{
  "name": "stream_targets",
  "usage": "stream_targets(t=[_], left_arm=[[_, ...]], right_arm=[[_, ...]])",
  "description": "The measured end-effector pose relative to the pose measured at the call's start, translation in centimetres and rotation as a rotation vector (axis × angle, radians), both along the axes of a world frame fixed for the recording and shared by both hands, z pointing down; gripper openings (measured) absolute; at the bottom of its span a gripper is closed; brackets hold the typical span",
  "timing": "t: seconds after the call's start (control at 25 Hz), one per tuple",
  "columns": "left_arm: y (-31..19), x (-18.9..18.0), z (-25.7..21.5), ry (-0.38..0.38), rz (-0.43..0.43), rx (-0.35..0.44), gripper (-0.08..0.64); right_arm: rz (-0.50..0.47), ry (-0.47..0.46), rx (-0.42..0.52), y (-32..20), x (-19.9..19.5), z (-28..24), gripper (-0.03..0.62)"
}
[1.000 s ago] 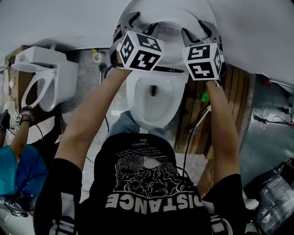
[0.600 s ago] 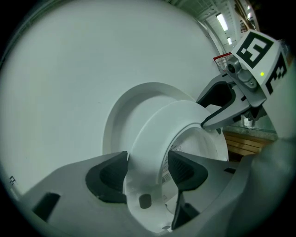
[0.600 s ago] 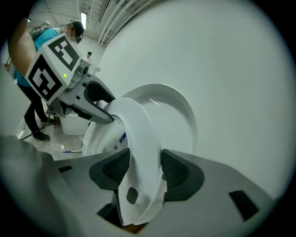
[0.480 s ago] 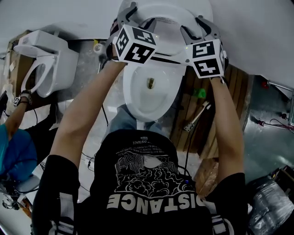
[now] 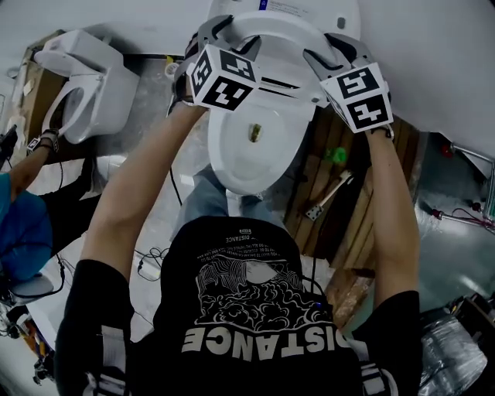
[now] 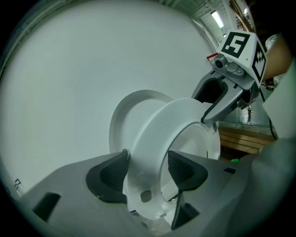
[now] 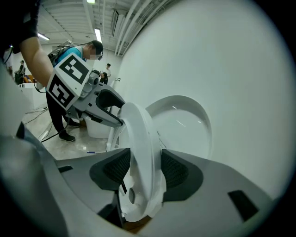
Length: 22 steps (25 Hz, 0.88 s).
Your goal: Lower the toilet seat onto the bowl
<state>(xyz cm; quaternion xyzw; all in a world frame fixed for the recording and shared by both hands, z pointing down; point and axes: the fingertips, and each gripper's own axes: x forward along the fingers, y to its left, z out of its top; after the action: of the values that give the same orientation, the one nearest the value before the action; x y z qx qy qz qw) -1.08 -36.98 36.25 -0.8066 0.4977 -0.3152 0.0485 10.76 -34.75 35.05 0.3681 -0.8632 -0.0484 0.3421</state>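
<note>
The white toilet seat (image 5: 282, 29) stands tilted forward off the raised lid (image 5: 325, 11), above the open bowl (image 5: 224, 166). My left gripper (image 5: 230, 32) holds the seat's left side and my right gripper (image 5: 329, 48) its right side. In the left gripper view the seat ring (image 6: 152, 134) fills the gap between my pads (image 6: 147, 159), with the lid (image 6: 121, 115) behind it. In the right gripper view my jaws (image 7: 145, 157) are closing, both pads against the seat (image 7: 138, 129); the lid (image 7: 185, 120) leans on the wall behind.
A second toilet (image 5: 85, 77) stands at the far left, with another person (image 5: 27, 224) beside it. Wooden planks (image 5: 340, 201) lie right of the bowl, cables (image 5: 151, 259) on the floor to its left. The white wall (image 5: 433, 54) is just behind the lid.
The seat has come away from the lid and leans further over the bowl. Both grippers moved with it, still on its two sides.
</note>
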Motion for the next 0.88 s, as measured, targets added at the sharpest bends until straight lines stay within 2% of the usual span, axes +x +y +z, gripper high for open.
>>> stream_targets(t=[0.08,0.12,0.2,0.6,0.72,0.88], left_arm=[[1.0,-0.2,0.0,-0.006,0.006,0.0,0.277],[1.5,-0.3,0.0,-0.009,0.01,-0.001,0.276],[2.6,-0.4,0.1,-0.013,0.023,-0.002,0.275],[7.6,-2.1,0.8,-0.058,0.151,-0.033,0.234],[9.3,-2.8,1.0,-0.087,0.188,-0.02,0.168],[11.7,-3.2,1.3,-0.126,0.242,0.004,0.146]], right_arm=[[-0.025,-0.003,-0.005,1.0,0.0,-0.1,0.201],[-0.034,-0.011,-0.012,1.4,0.0,-0.2,0.169],[-0.051,-0.026,-0.032,2.3,0.0,-0.3,0.161],[-0.068,0.034,-0.051,6.8,-1.2,0.7,0.152],[-0.067,0.058,-0.051,8.8,-1.5,1.2,0.15],[-0.058,0.091,-0.044,11.2,-1.6,1.6,0.15]])
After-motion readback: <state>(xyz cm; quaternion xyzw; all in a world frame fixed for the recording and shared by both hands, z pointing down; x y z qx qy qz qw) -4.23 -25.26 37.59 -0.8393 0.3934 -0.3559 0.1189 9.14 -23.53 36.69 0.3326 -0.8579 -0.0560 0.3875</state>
